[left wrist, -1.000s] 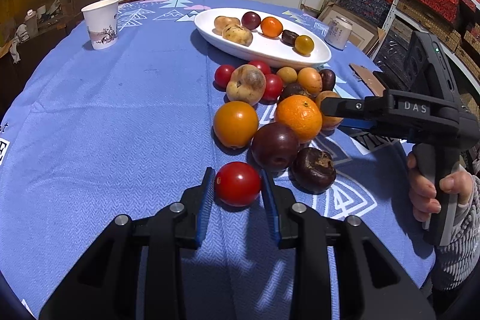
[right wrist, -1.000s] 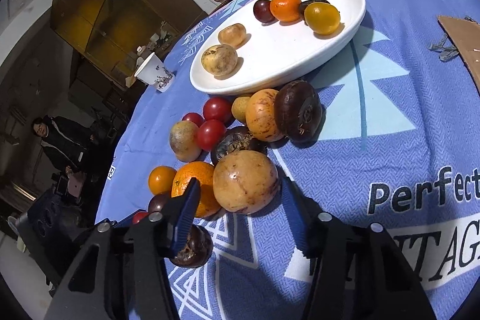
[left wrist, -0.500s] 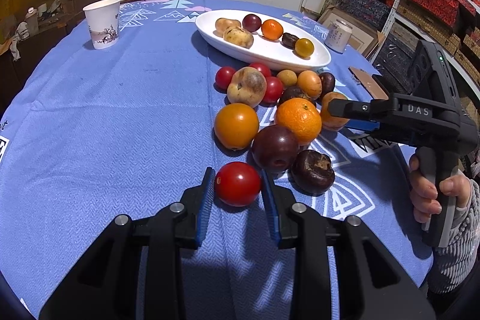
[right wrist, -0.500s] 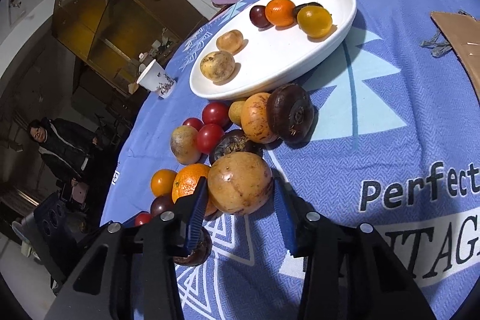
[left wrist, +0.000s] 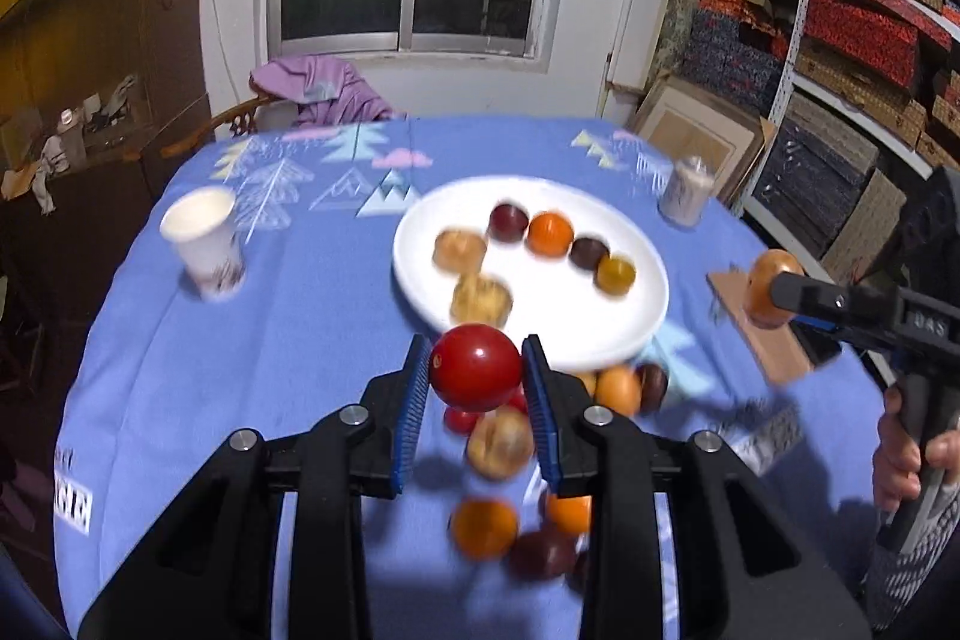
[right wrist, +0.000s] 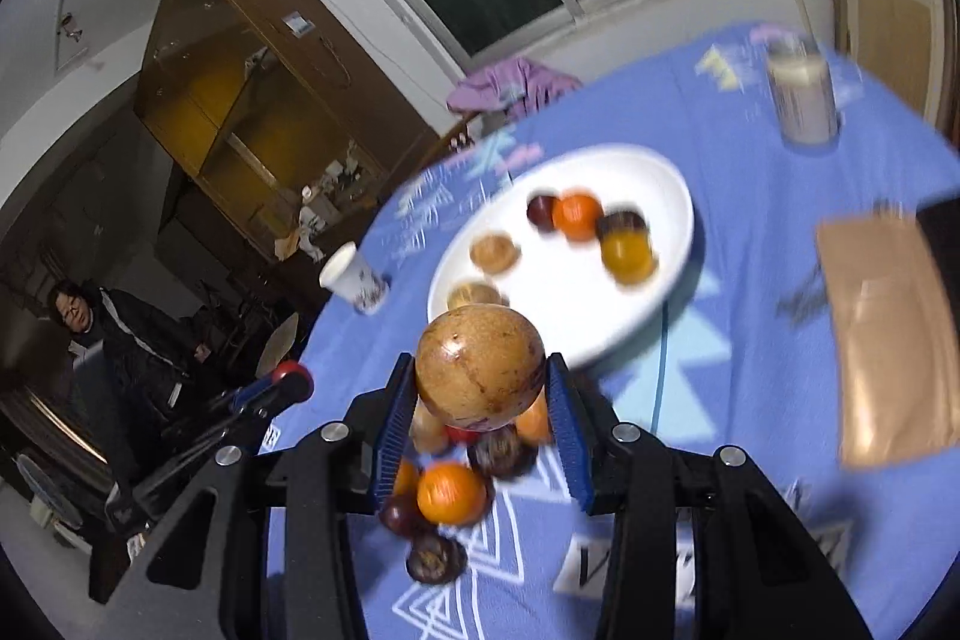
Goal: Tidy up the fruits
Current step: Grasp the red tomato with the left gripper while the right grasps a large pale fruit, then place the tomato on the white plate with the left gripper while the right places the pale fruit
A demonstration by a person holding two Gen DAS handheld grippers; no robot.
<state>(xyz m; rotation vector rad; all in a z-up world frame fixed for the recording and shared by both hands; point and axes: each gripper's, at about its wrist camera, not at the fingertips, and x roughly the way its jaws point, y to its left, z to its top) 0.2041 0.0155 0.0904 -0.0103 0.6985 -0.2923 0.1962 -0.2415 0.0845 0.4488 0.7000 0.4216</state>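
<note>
I have the left claw [left wrist: 476, 377] clamped on a red tomato [left wrist: 475, 367] and the right claw [right wrist: 480, 388] on a tan fruit [right wrist: 480, 370], both aloft near the plate [left wrist: 636, 316], six fruits plated, a cluster [left wrist: 510, 514] left on the table [left wrist: 270, 340].

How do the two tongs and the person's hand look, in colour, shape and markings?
Both the left tongs and the right tongs are matte black forked frames with silver bolts and ribbed blue pads. The right one bears white letters. The right hand is bare, with a grey knitted sleeve.

Left hand-held gripper [left wrist: 477, 370] clamps a red tomato [left wrist: 475, 367] — above the white plate [left wrist: 414, 274].
</note>
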